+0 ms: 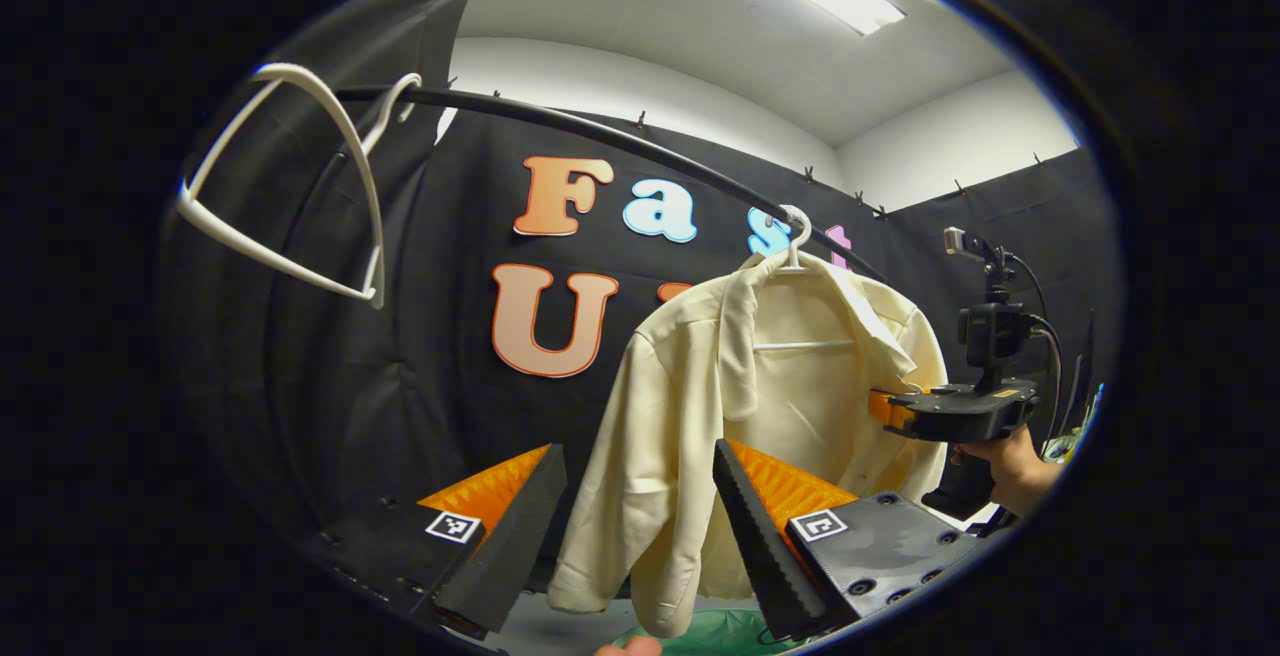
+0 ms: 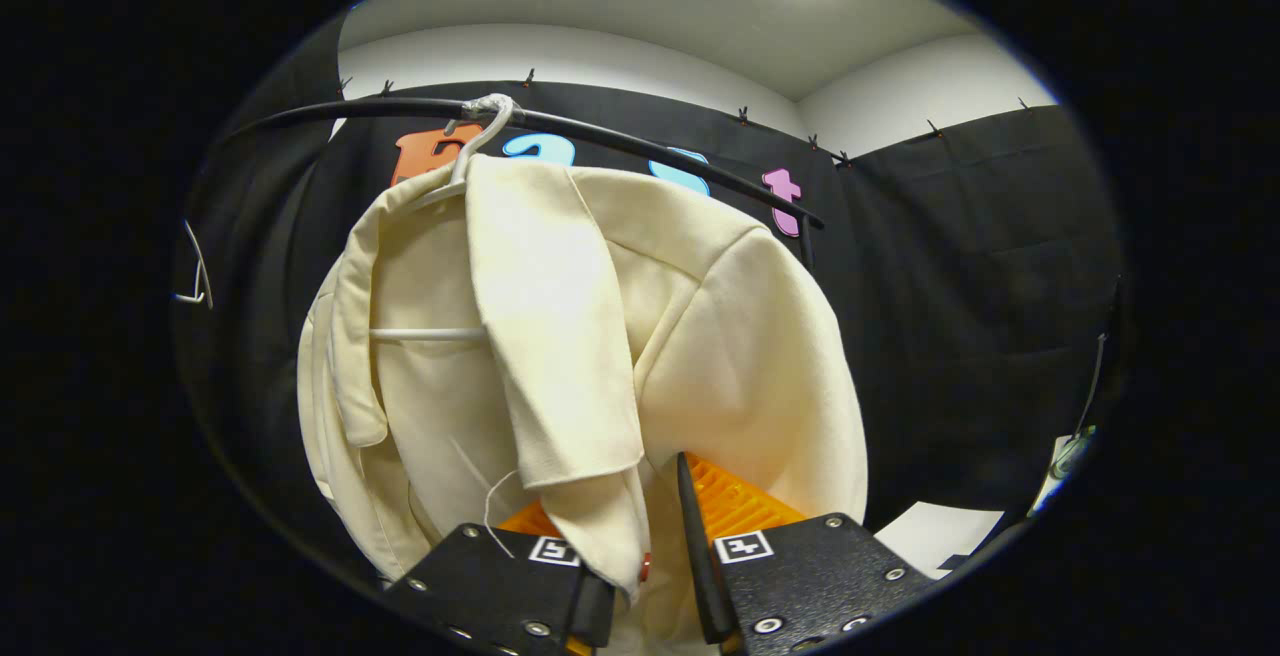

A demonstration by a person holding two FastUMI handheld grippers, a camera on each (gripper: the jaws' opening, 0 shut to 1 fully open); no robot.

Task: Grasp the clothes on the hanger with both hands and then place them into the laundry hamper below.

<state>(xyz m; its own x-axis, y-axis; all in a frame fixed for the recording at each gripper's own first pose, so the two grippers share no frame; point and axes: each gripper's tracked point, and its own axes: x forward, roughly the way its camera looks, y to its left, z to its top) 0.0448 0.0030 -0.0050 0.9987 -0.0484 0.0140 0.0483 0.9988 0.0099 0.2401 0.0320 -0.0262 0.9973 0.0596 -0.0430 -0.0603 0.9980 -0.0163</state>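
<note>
Fingers of the left gripper stand spread wide, and the near sleeve and front edge of the cream jacket hang in the gap between them with nothing pinched yet. Over on the right gripper, the fingers are apart too, with the jacket's lapel hanging down between them; I cannot tell whether either pad touches the cloth. The jacket hangs on a white hanger hooked over the black rail, and a second, bare hanger sits further along. A patch of green at the bottom of the left gripper view is probably the hamper, directly under the jacket. To do this well, I'd say each side should close on a thick fold near a shoulder, then lift together so the cloth slips off the hanger. From the left gripper view, a hand holds the right gripper level at the jacket's far side, pointing into the fabric.
</note>
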